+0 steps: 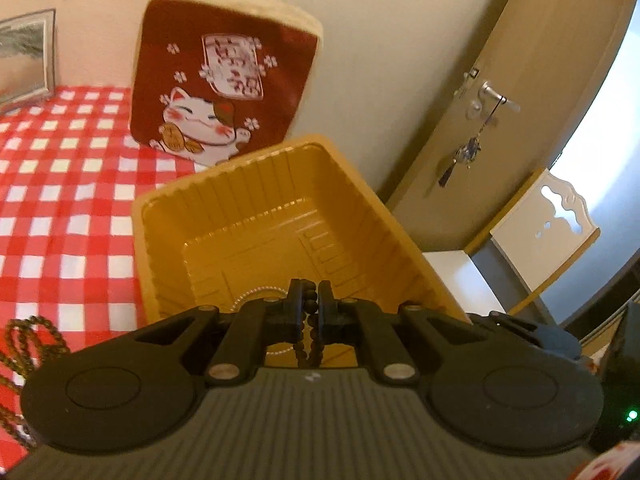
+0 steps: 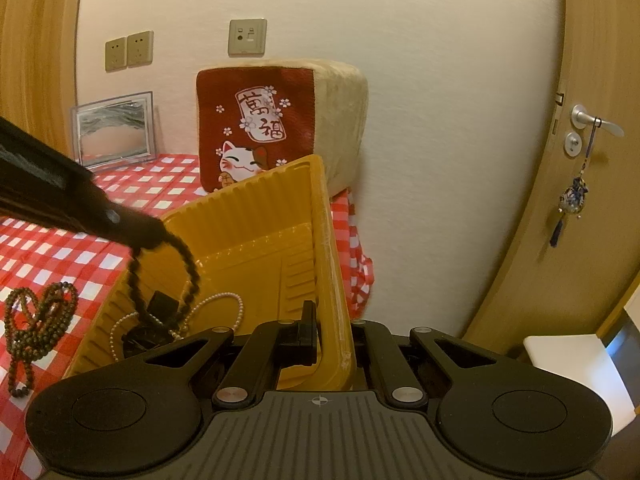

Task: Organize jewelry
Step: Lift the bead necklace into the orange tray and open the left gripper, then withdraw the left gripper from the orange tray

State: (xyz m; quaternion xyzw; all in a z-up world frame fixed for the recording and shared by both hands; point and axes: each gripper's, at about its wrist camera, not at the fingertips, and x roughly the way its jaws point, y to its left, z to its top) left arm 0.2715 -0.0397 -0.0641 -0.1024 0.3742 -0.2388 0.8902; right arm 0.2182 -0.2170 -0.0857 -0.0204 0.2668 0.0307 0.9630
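Note:
A yellow plastic tray sits on the red checked table, tilted up in the right wrist view. My left gripper is shut on a dark bead bracelet and holds it over the tray; the bracelet hangs as a loop from the left gripper in the right wrist view. My right gripper is shut on the tray's right wall. A white pearl necklace and a dark item lie in the tray. A brown bead necklace lies on the cloth to the left.
A red lucky-cat cushion leans on the wall behind the tray. A framed picture stands at the back left. The table edge drops off right of the tray, with a door and a chair beyond.

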